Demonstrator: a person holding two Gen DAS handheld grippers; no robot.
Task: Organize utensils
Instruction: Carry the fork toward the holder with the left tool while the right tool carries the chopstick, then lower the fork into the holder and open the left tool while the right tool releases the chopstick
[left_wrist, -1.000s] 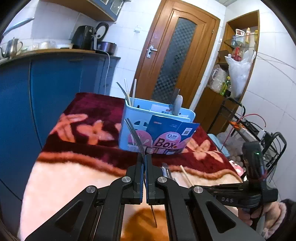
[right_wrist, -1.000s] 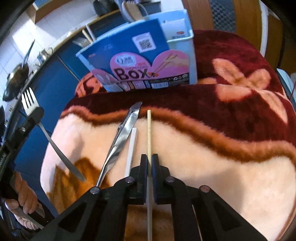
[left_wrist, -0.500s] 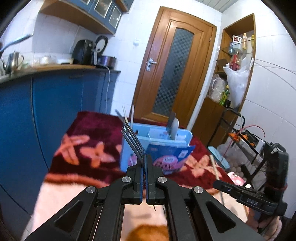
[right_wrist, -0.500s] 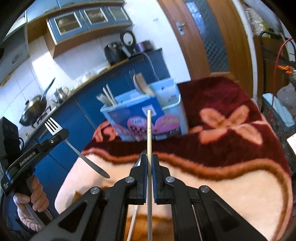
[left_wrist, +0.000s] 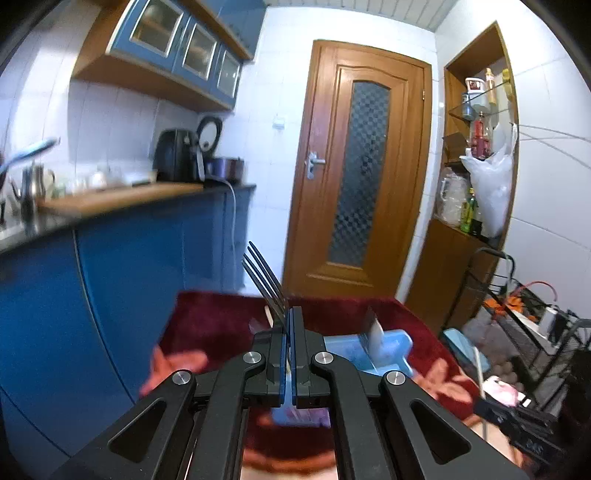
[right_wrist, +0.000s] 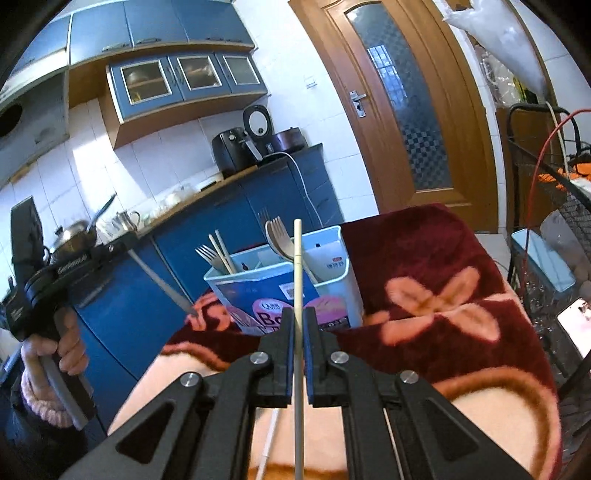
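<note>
1. My left gripper (left_wrist: 290, 325) was clamped on a fork (left_wrist: 264, 278), its tines slanting up and to the left past the fingertips.
2. My right gripper (right_wrist: 298, 325) was pinched shut on a chopstick (right_wrist: 297, 273), which ran straight forward between the fingers and stuck out beyond them.
3. The box (right_wrist: 280, 284) stood ahead of my right gripper on the blanket (right_wrist: 424, 295), just behind the chopstick's tip in the right wrist view.
4. Forks and chopsticks stood upright in the box's left part; a pale fork (right_wrist: 275, 236) rose nearer its middle.
5. From the left wrist, the box (left_wrist: 369, 350) sat below and right of the fingertips, blurred.
6. A white stick (right_wrist: 267, 443) lay on the blanket under my right gripper, left of the chopstick.
7. My left gripper showed at the far left of the right wrist view, its fork handle angled down toward the box.
</note>
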